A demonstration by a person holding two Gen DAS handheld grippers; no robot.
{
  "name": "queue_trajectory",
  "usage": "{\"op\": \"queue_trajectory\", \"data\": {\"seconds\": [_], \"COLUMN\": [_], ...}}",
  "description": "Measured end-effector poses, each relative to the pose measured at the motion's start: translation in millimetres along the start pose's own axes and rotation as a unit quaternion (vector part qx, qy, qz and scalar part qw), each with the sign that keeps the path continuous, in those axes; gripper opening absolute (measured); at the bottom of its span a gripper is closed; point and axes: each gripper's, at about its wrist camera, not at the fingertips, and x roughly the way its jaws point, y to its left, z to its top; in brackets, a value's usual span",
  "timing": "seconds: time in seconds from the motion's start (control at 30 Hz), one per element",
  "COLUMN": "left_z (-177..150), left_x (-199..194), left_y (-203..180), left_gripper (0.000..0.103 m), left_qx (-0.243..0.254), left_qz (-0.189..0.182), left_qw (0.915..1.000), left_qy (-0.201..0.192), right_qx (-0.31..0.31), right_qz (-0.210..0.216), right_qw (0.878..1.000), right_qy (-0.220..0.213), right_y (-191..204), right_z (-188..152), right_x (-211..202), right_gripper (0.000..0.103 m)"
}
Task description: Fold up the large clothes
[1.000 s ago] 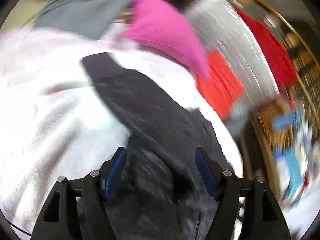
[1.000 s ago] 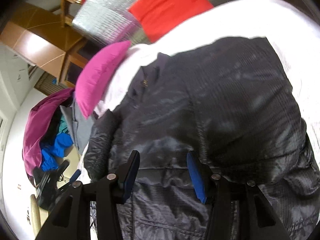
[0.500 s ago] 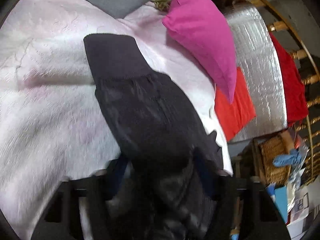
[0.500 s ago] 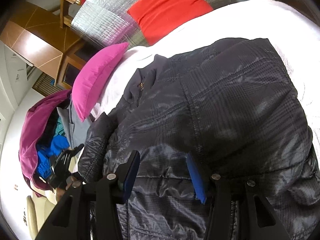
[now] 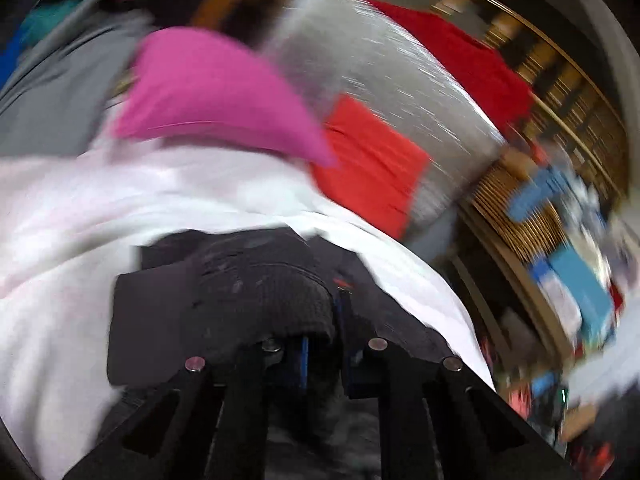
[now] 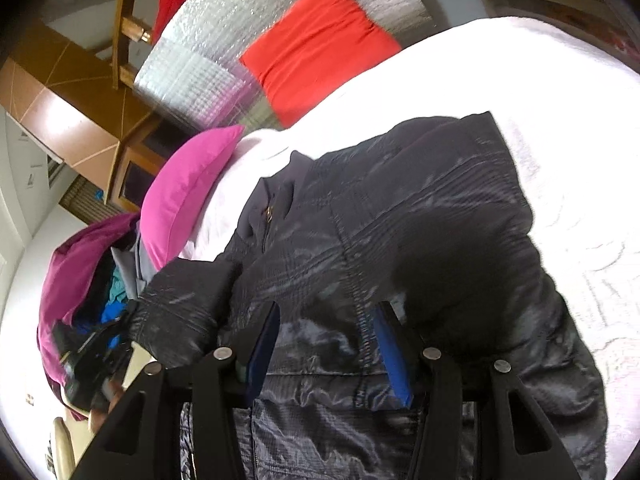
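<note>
Jacket (image 6: 400,220) flat on white bed (image 6: 560,92) | L gripper (image 5: 324,344) clamped on its sleeve (image 5: 256,288) | R gripper (image 6: 324,344) apart over jacket | pink pillow (image 6: 188,192) beside collar

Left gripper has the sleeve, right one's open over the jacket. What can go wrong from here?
1. The left gripper pinches only the sleeve end; the shiny fabric may slip out mid-swing.
2. The right gripper is open over the jacket, so the body is unpinned and could drag across the white bedspread.
3. The left view is motion-blurred; the sleeve may land askew.
</note>
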Motion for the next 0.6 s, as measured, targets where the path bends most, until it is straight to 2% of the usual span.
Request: {"op": "queue_trajectory", "data": {"seconds": [0.1, 0.17, 0.27, 0.37, 0.4, 0.43, 0.47, 0.5, 0.53, 0.57, 0.6], "left_z": [-30, -59, -103, -124, -124, -122, -121, -117, -111, -102, -93], "left_x": [11, 28, 61, 80, 79, 70, 59, 46, 32, 18, 0], "left_y": [-53, -83, -109, -108, -108, -109, -108, -109, -111, -108, -106], "left_gripper": [0.012, 0.012, 0.012, 0.013, 0.014, 0.016, 0.026, 0.044, 0.055, 0.072, 0.076], "left_qx": [0.064, 0.106, 0.173, 0.177, 0.178, 0.179, 0.183, 0.191, 0.200, 0.206, 0.211], "left_qz": [-0.040, -0.056, -0.025, -0.006, -0.003, -0.003, -0.005, -0.005, 0.001, 0.009, 0.021], "left_qw": [0.9964, 0.9890, 0.9717, 0.9611, 0.9586, 0.9580, 0.9587, 0.9598, 0.9614, 0.9643, 0.9681], "left_qy": [0.039, 0.087, 0.159, 0.212, 0.223, 0.224, 0.218, 0.206, 0.189, 0.167, 0.134], "right_qx": [0.008, 0.013, 0.025, 0.032, 0.034, 0.037, 0.038, 0.038, 0.036, 0.033, 0.031], "right_qz": [-0.002, -0.005, -0.005, -0.002, -0.002, -0.003, -0.003, -0.003, -0.003, -0.002, -0.002], "right_qw": [1.000, 1.000, 0.999, 0.999, 0.999, 0.999, 0.999, 0.999, 0.999, 0.999, 0.999], "right_qy": [-0.009, -0.014, -0.022, -0.024, -0.024, -0.024, -0.026, -0.029, -0.032, -0.033, -0.032], "right_y": [-5, -8, -14, -18, -20, -21, -23, -24, -23, -22, -21], "right_z": [3, 4, 7, 9, 10, 10, 10, 10, 10, 10, 9], "right_x": [-7, -10, -14, -19, -20, -22, -23, -25, -27, -28, -28], "right_gripper": [0.053, 0.053, 0.053, 0.054, 0.057, 0.066, 0.072, 0.072, 0.072, 0.072, 0.072]}}
